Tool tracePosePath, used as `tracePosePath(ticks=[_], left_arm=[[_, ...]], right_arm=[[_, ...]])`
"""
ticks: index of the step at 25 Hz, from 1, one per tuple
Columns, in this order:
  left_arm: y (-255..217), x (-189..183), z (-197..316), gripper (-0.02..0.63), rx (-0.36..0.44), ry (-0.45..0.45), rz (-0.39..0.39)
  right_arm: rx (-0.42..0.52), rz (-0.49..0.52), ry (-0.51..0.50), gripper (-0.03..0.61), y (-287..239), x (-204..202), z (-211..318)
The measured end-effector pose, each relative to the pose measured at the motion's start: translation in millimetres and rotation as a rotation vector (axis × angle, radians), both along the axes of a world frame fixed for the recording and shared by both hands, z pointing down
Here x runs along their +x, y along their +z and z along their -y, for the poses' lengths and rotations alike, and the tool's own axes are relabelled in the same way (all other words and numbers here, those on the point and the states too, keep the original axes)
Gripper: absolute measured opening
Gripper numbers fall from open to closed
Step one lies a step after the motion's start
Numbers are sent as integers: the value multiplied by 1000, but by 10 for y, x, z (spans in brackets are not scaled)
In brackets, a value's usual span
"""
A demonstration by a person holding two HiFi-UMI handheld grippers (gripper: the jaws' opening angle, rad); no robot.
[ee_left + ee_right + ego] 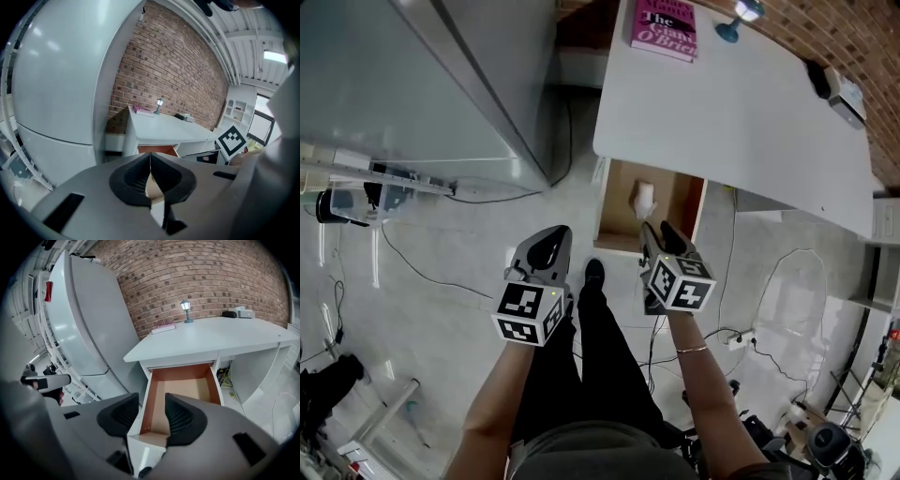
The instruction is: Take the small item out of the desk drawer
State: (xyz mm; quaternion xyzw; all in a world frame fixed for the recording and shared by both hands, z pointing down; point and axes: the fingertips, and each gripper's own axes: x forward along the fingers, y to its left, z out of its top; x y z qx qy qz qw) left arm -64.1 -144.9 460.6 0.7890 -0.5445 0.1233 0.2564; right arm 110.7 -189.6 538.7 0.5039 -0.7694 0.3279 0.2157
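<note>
The drawer [673,202] stands pulled out from under the white counter [741,103], so the opening part of the job looks done. Inside it lies 1 small white item [644,197], toward the left side of the wooden bottom. It is not out yet.

The right gripper [656,230] is lined up on the drawer's front edge, and its jaws are spread wide with nothing between the pads. From the head view the tips sit just short of the item, near it but apart from it. The right gripper view looks straight down the open drawer and shows bare wood between the jaws. The item itself can't be picked out there, and 1 of the jaws may be covering it.

The left gripper [549,239] hangs over the floor, well clear of the drawer and beside the person's leg. Its jaws are pressed together at the tips with nothing in them. It seems to have no part in this step.

By my reckoning the task is about halfway: the drawer is open and the approach is made, but there is no grip. What's left is to push the right jaws in around the item, close on it, and lift it clear of the drawer walls. The item is small, so a poorly centred pinch could knock it deeper in.
</note>
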Motion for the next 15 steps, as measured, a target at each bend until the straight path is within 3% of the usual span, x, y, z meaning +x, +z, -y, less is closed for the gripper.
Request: tracePosePath(ticks=[8, 15], left_arm=[[206, 43, 119, 23, -26, -32, -15], [346, 122, 261, 23, -34, -27, -28]], right_arm=[[-56, -81, -30, 181, 477, 42, 255], [-89, -72, -33, 187, 756, 31, 463]])
